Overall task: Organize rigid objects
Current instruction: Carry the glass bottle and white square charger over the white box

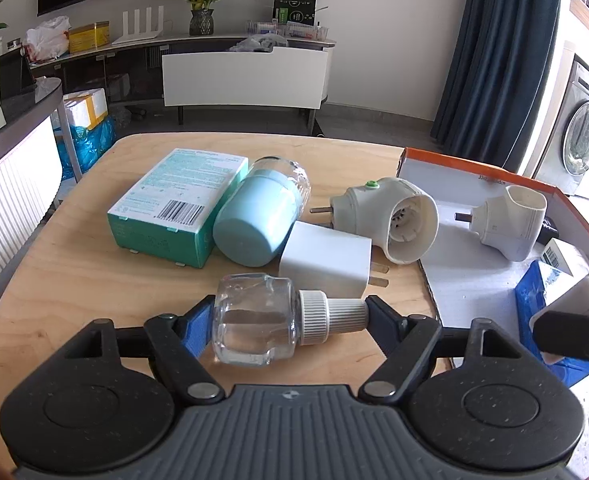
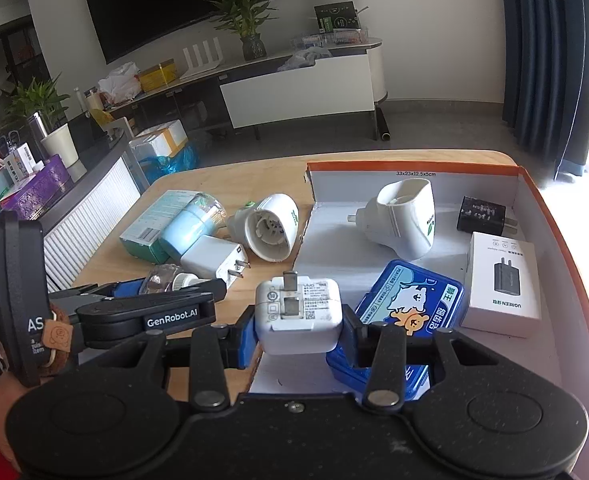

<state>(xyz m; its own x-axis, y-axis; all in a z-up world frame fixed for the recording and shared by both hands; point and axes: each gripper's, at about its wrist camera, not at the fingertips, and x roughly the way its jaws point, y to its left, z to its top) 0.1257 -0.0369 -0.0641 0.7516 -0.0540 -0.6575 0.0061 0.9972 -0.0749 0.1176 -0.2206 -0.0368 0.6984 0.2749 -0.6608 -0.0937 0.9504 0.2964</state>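
Orange-edged and white inside, the cardboard box [image 2: 414, 184] on the right of the wooden surface [image 1: 74, 272] is where we judge the sorting is headed, and we put the job at roughly half done. Already inside it we see a white plug-in diffuser [image 2: 404, 220], a black charger [image 2: 482, 214], a white adapter carton [image 2: 502, 284] and a blue tin [image 2: 408, 304] with a cartoon bear on its lid.

Both of our tools are loaded. Our left gripper [image 1: 286, 316] has its jaws closed end to end on a clear glass refill bottle [image 1: 262, 318] with a ribbed white cap, held on its side low over the near part of the surface, outside the box. Our right gripper [image 2: 298, 332] has its jaws clamped on the sides of a white folding-prong charger [image 2: 298, 316], prongs facing up, at the near left edge of the box, just beside the tin; we cannot tell whether it hangs over the box floor or over the rim.

Left on the surface, grouped close together, are a teal carton [image 1: 174, 208], a pale blue capped bottle [image 1: 258, 216] lying against it, a white two-prong charger [image 1: 326, 264] and a second diffuser with a green button [image 1: 390, 220], lying just beside the box's open flap. By our reckoning, six items remain to go in: the two we hold and these four.
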